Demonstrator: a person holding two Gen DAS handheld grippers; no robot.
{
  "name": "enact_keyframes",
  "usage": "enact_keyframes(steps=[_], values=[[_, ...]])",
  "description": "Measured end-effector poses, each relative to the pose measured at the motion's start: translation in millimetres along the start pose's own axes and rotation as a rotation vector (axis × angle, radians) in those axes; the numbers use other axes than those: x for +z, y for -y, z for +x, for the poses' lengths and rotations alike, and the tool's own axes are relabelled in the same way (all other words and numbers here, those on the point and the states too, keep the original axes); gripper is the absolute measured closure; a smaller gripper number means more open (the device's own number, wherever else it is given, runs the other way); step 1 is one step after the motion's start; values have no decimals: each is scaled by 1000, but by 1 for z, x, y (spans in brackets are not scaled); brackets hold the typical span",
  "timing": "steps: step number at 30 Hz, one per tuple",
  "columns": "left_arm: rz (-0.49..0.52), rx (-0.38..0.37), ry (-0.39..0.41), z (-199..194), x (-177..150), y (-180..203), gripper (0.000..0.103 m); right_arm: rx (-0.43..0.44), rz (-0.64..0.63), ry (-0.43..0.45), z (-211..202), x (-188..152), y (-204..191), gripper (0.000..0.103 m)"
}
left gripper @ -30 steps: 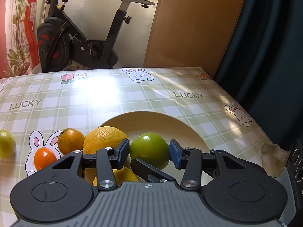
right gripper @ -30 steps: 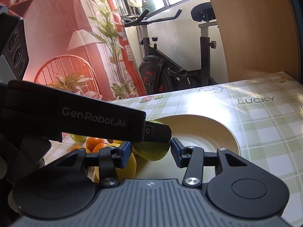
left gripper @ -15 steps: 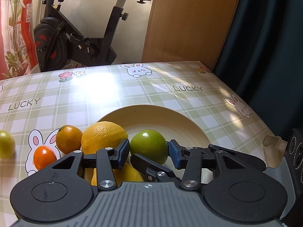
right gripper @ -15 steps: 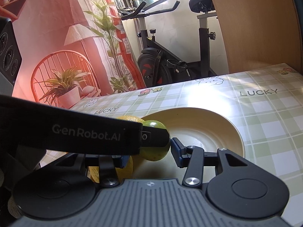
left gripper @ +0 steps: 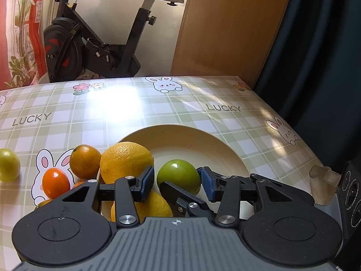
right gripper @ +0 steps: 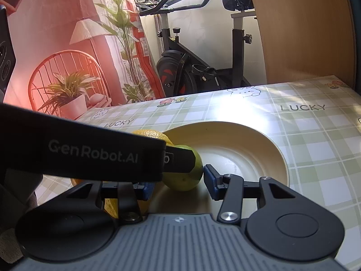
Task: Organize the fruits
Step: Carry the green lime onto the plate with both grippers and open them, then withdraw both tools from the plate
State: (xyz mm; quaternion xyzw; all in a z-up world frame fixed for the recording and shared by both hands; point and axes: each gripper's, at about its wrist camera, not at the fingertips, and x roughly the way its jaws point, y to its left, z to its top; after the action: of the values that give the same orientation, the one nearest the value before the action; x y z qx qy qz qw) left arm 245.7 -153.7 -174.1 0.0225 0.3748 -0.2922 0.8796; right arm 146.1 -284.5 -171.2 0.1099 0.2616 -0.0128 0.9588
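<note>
Home living space, exercise bike (left gripper: 101, 45) by the window, potted plant (right gripper: 67, 94), bunny-print tablecloth (left gripper: 203, 103)

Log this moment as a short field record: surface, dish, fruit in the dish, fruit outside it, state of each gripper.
surface: checked tablecloth with bunny prints
dish: cream plate
in dish: green fruit
overlapping the rim: big yellow citrus
outside dish: two oranges, small yellow-green fruit
left gripper: open, fingers flank the green fruit
right gripper: open, beside the same fruit
</note>
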Motion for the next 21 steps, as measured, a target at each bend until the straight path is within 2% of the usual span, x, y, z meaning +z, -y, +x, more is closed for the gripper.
enact_keyframes(steps=[7, 15, 21], values=[[-13, 2, 54, -27, 2, -13, 54, 38, -15, 130, -22, -5, -1, 47], [-59, 63, 93, -61, -1, -49, 54, 47, -8, 135, -22, -3, -1, 47], [-160, 121, 117, -76, -1, -87, 55, 51, -4, 136, -23, -4, 1, 47]])
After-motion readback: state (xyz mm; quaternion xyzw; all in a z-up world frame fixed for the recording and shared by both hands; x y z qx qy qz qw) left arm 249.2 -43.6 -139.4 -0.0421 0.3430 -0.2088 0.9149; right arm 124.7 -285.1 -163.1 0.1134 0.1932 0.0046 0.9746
